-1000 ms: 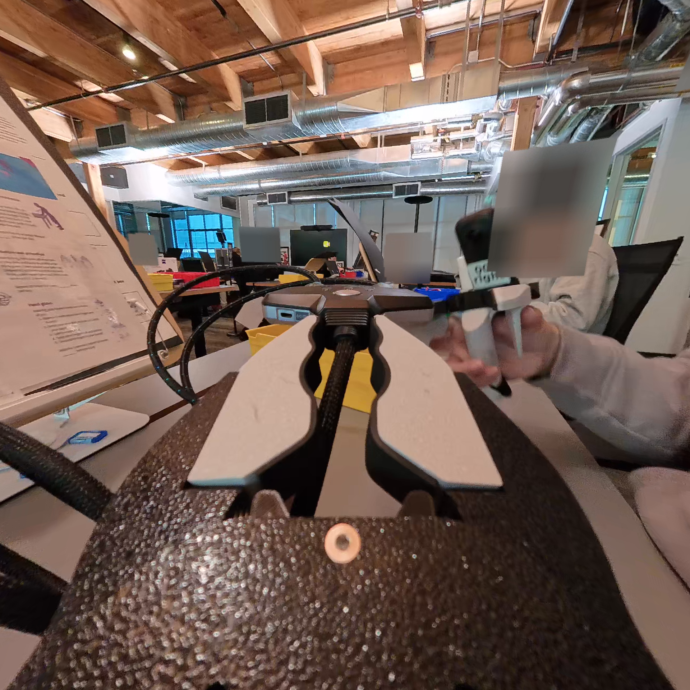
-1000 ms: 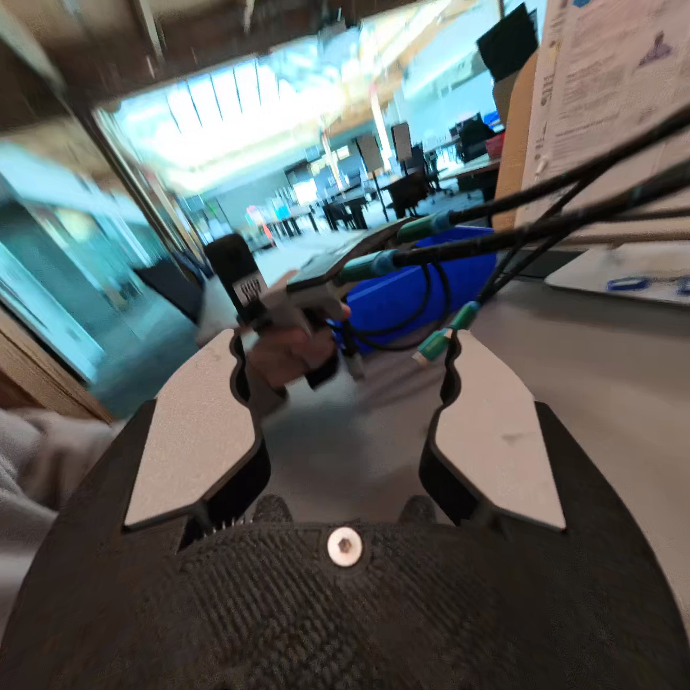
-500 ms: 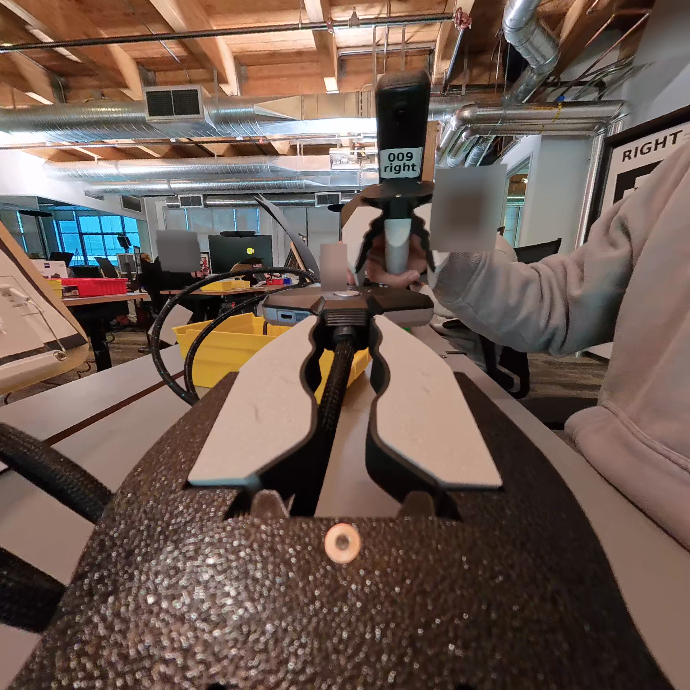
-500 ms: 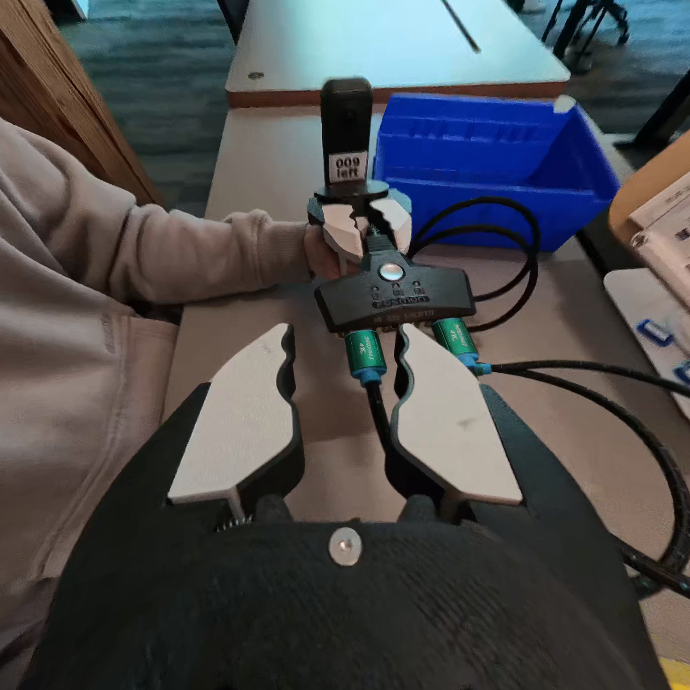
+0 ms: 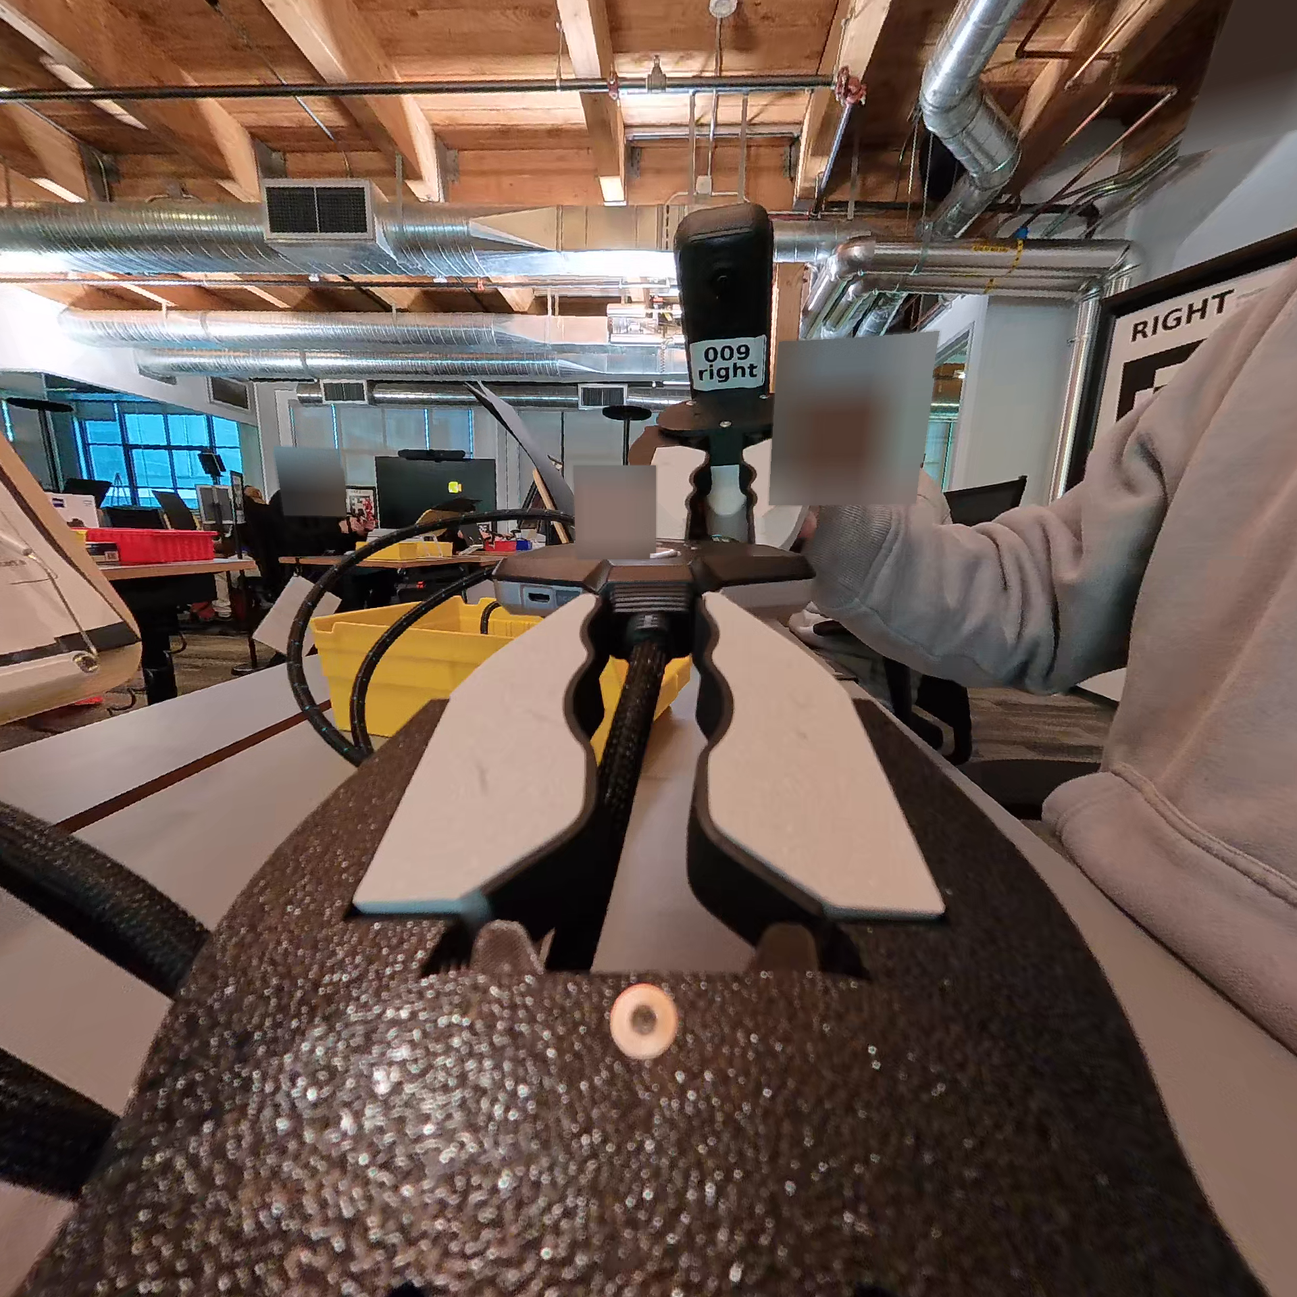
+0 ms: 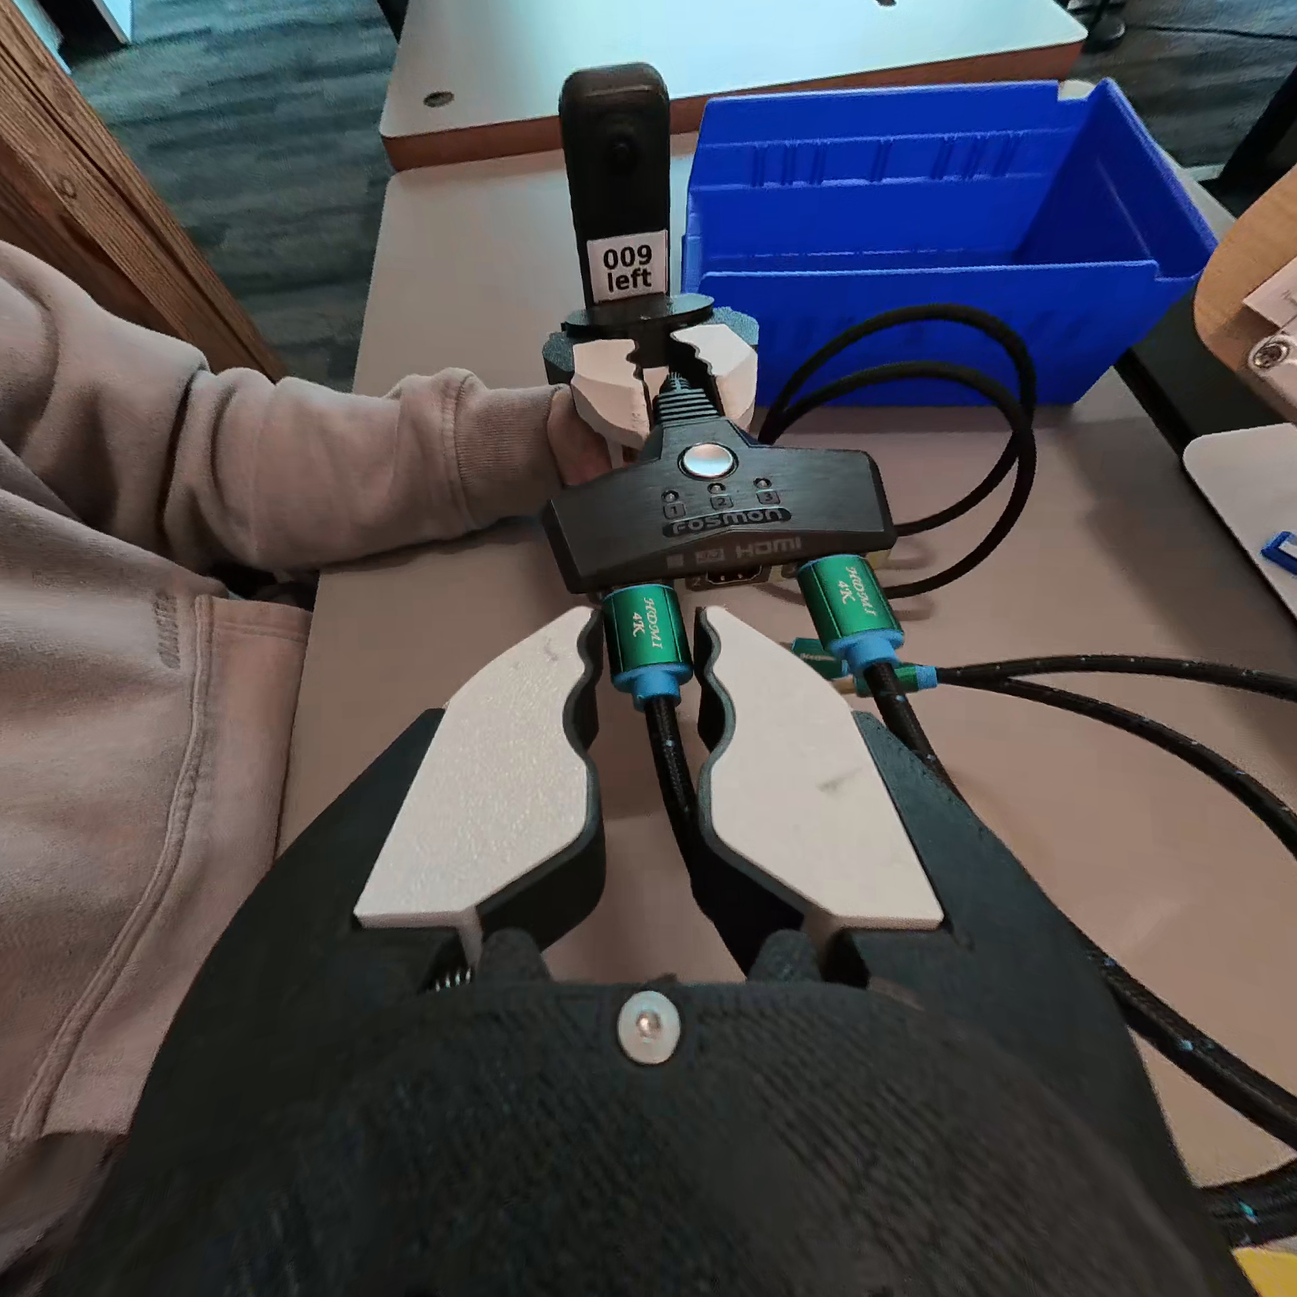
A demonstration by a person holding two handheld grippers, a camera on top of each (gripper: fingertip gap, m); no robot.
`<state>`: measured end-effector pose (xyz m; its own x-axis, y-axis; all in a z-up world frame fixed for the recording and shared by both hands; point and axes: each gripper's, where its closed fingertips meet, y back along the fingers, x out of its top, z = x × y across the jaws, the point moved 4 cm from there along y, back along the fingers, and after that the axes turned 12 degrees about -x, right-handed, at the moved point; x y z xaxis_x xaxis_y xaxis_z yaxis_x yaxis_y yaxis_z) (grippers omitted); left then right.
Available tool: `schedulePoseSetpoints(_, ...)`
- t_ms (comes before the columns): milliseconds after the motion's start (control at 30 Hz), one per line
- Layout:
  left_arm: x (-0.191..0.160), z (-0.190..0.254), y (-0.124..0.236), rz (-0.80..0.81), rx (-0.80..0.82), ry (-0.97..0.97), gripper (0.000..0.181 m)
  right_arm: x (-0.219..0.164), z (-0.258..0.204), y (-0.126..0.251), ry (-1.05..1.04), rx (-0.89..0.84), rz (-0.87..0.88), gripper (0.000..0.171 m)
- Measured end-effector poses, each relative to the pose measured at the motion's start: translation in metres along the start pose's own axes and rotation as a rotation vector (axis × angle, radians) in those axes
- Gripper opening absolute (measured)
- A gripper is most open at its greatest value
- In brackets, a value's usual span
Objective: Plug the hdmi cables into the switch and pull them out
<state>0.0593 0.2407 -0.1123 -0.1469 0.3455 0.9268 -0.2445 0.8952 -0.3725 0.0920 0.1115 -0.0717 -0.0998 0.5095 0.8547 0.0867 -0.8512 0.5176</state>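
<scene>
On the grey table (image 6: 491,245), right gripper (image 6: 646,621) fingers flanking green HDMI plug (image 6: 642,632) seated in black switch (image 6: 716,519), contact unclear, left gripper (image 5: 646,603) clamped on switch's braided cable (image 5: 632,702), second green plug (image 6: 846,607) alongside, blue bin (image 6: 933,231) behind.

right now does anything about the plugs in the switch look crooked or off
Mostly tidy. On the switch, the left green plug sits straight between the right gripper fingers, but the right green plug leans outward. The middle port is empty, and a third green connector lies loose on the table.
</scene>
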Motion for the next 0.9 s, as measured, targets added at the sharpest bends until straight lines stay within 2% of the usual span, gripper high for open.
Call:
schedulePoseSetpoints(567,0.001,0.003,0.000,0.043,-0.015,0.007,0.022,0.005,-0.004,-0.001,0.019,0.061,0.045,0.021)
schedulePoseSetpoints(900,-0.001,0.012,-0.013,-0.089,-0.053,-0.021,0.023,-0.004,-0.010,0.012,0.099,0.017,-0.127,0.022)
